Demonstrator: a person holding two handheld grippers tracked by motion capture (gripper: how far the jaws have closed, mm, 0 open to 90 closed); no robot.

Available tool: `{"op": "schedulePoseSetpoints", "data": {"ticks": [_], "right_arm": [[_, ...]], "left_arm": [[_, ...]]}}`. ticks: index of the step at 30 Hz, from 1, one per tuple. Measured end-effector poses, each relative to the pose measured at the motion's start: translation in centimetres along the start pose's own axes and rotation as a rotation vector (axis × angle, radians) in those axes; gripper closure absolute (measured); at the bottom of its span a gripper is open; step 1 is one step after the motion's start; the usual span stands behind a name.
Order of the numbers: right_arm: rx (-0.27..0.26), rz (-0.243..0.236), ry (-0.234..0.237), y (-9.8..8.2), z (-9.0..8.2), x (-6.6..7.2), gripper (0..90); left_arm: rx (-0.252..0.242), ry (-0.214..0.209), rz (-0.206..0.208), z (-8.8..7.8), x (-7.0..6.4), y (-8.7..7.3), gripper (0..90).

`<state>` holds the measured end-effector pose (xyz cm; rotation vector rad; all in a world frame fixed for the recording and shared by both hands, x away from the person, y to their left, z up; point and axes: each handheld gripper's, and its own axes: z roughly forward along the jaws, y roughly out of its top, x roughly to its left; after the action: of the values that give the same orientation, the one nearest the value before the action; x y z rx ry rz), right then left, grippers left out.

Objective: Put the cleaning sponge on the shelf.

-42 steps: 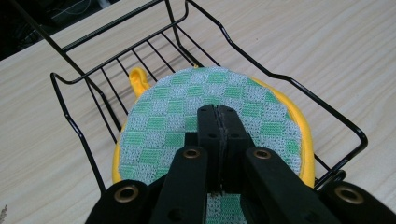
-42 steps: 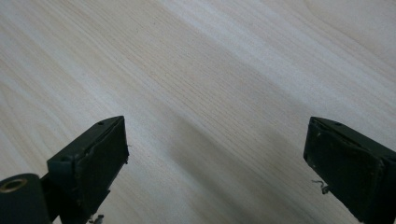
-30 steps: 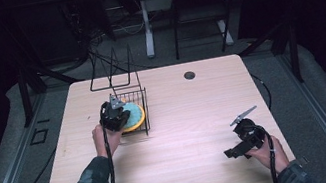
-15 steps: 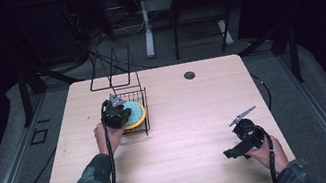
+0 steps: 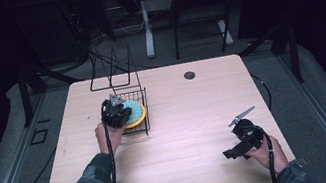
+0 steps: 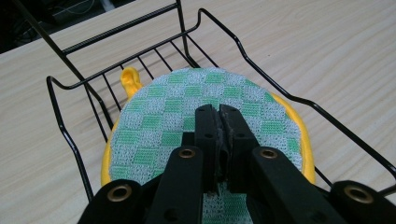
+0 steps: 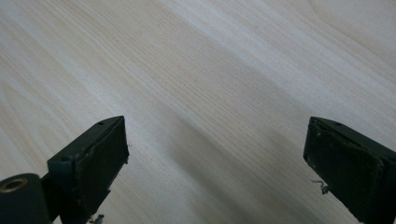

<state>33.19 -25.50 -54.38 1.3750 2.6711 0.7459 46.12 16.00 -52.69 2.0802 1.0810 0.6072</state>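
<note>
Two grippers work over one pale wooden table [image 5: 183, 133] in a dark room, grey floor around it and desk legs behind. Left gripper [image 6: 219, 112] has its jaws nearly together, nothing visibly pinched between them, tips poised over the green-checked potholder [image 6: 163, 126], which lies directly beneath them inside the black wire basket [image 6: 70, 86]. Right gripper [image 7: 215, 154] stands wide open above bare wood, well apart from the basket.
</note>
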Motion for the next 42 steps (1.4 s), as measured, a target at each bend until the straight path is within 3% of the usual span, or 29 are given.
{"op": "schedulePoseSetpoints", "data": {"ticks": [6,13,21,32,42], "right_arm": [[-0.003,0.0,0.002,0.0,0.0,0.0,5.8],[-0.006,-0.004,-0.002,-0.1,-0.1,0.0,5.8],[-0.004,-0.011,-0.007,-0.1,-0.2,-0.1,5.8],[-0.009,-0.001,-0.001,-0.1,-0.4,0.1,5.8],[-0.014,0.001,-0.007,-0.1,-0.4,0.1,5.7]], "left_arm": [[-0.007,-0.004,-0.012,-0.1,0.1,0.0,77.9],[0.003,-0.022,-0.019,-0.5,0.0,-0.1,41.0],[-0.002,-0.01,-0.016,-1.9,-0.7,-0.4,17.2],[-0.038,0.003,-0.019,-3.9,-1.3,-1.6,7.8],[-0.02,-0.003,0.013,-6.7,-2.1,-2.0,4.9]]}}
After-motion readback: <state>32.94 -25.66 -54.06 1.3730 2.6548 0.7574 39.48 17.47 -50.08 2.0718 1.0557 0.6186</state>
